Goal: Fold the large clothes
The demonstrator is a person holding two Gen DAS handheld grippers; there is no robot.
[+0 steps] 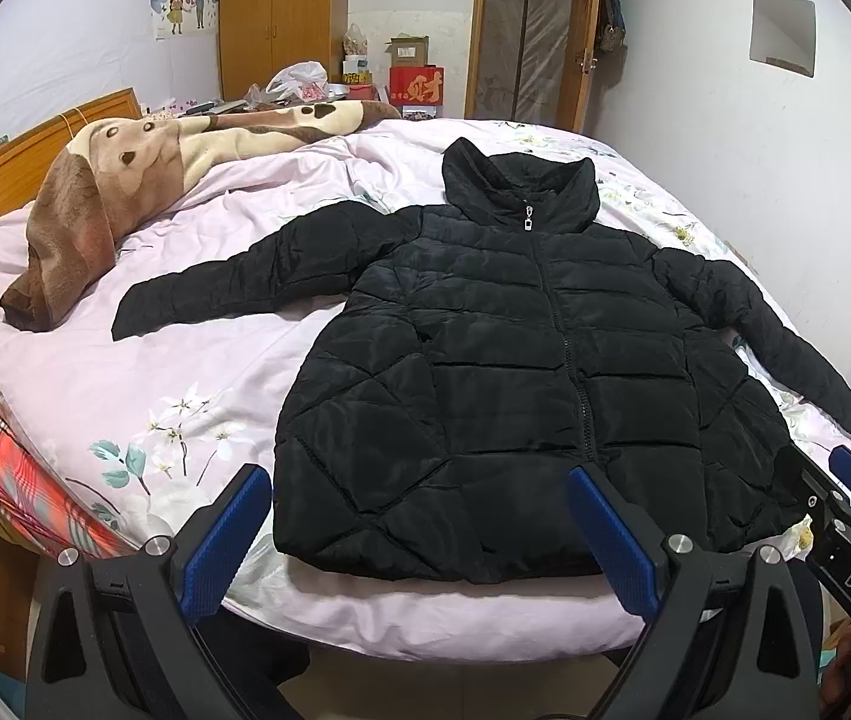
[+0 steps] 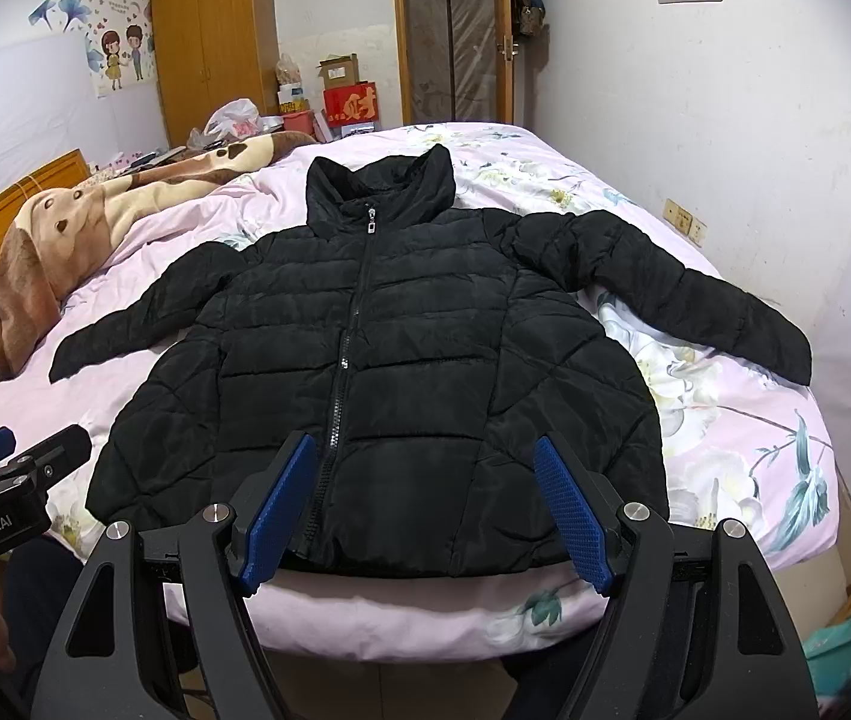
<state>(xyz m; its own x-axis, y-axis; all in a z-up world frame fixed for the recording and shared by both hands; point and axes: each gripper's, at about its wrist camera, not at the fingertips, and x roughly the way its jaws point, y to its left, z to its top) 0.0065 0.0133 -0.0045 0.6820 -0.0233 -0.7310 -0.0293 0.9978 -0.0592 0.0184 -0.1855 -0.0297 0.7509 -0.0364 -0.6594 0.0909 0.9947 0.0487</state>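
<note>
A black quilted puffer jacket (image 1: 503, 360) lies flat and zipped on the bed, collar away from me, both sleeves spread out to the sides. It also shows in the right wrist view (image 2: 377, 360). My left gripper (image 1: 419, 516) is open and empty, hovering above the jacket's hem near the bed's front edge. My right gripper (image 2: 425, 492) is open and empty, also above the hem, near the zipper's lower end. The right gripper shows at the right edge of the left wrist view (image 1: 845, 492), and the left gripper at the left edge of the right wrist view (image 2: 17, 450).
The bed (image 1: 185, 396) has a pink floral cover. A brown and cream plush blanket (image 1: 101, 198) lies along the headboard side at left. A wardrobe (image 2: 215, 42), boxes (image 2: 350, 96) and a door (image 2: 455, 30) stand beyond the bed. A white wall runs along the right.
</note>
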